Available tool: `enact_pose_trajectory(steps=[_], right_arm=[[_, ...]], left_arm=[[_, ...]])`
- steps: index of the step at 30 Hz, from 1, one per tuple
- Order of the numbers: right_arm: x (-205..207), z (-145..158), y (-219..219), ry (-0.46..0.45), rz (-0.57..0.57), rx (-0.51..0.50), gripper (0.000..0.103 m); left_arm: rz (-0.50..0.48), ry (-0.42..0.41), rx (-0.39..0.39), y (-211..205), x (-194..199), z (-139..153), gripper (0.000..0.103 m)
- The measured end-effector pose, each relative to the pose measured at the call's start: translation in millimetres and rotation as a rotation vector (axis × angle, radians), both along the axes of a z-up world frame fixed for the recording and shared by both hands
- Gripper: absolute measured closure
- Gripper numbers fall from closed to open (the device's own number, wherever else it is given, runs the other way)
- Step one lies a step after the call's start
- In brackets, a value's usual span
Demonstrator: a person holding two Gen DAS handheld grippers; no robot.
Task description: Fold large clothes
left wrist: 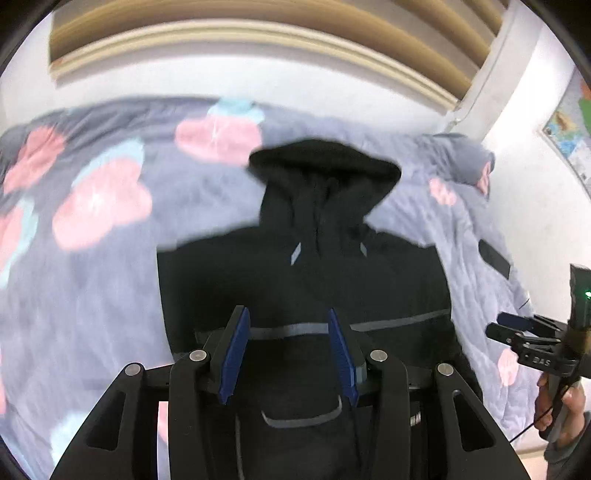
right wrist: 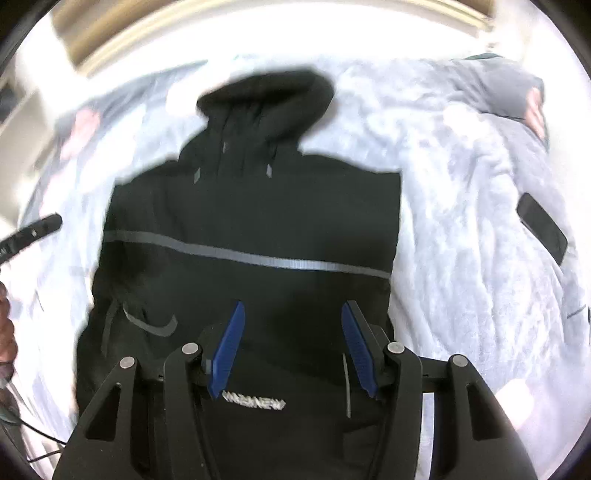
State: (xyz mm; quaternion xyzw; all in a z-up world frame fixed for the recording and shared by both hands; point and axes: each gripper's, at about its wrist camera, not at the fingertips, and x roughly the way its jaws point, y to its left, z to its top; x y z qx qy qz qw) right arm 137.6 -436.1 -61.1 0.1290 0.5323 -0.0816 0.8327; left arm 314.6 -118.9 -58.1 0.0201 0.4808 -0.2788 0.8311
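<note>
A black hooded jacket (left wrist: 306, 273) with a grey reflective stripe lies flat on the bed, hood pointing away, sleeves folded in. It also shows in the right wrist view (right wrist: 255, 210). My left gripper (left wrist: 287, 317) is open and empty, hovering above the jacket's lower part. My right gripper (right wrist: 293, 308) is open and empty above the jacket's lower middle, near white lettering (right wrist: 255, 406). The right gripper also shows at the right edge of the left wrist view (left wrist: 517, 328). The left gripper's tip shows at the left edge of the right wrist view (right wrist: 37, 229).
A grey quilt with pink flowers (left wrist: 99, 206) covers the bed. A dark phone (right wrist: 543, 229) lies on the quilt to the jacket's right; it also shows in the left wrist view (left wrist: 495, 258). A white wall and wooden headboard (left wrist: 258, 33) stand beyond.
</note>
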Motion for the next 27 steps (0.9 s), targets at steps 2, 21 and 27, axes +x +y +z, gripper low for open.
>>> enact_pose_trajectory(steps=[2, 21, 27], right_arm=[[1.5, 16.8, -8.4, -0.033, -0.054, 0.007, 0.046], [248.3, -60.0, -91.1, -0.129, -0.205, 0.145, 0.045], [284.9, -92.1, -106.8, -0.106, -0.202, 0.176, 0.045]], left_arm=[[-0.011, -0.031, -0.012, -5.7, 30.2, 10.9, 0.057], [0.018, 0.055, 0.063, -114.2, 262.4, -130.4, 0.045], [0.020, 0.074, 0.101, -154.3, 298.0, -173.4, 0.045]])
